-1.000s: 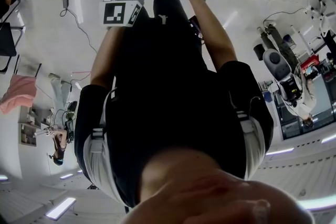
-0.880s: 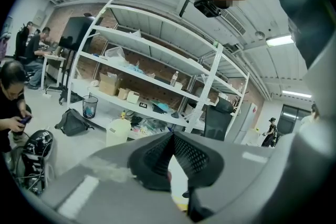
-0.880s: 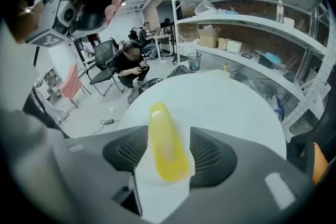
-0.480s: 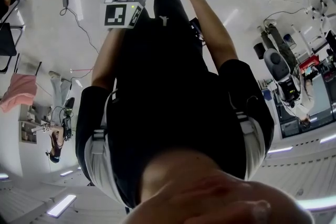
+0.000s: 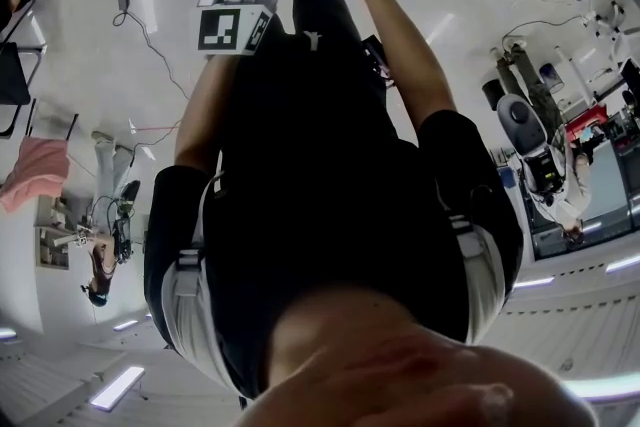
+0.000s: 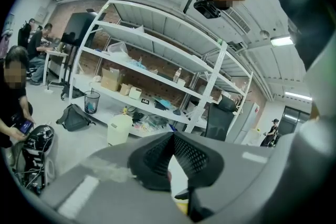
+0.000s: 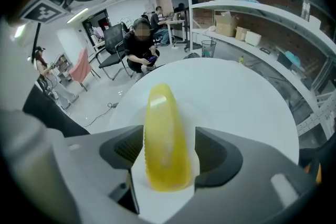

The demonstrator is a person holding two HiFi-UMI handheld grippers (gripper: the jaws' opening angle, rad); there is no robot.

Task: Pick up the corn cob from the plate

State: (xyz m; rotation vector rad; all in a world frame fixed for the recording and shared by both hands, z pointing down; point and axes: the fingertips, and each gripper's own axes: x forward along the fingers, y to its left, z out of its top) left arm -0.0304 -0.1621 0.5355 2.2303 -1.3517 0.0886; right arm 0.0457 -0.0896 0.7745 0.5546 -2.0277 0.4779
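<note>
Barely in head view, corn cob loose between right gripper's just-widened jaws; left gripper closed.

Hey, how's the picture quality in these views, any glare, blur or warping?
Right gripper view: a soft glare streak on the corn cob, shelves bowed by the wide lens. Left gripper view: background crisp but curved, foreground blurry. Head view: dark torso fills it, floor bright, edges warped.
</note>
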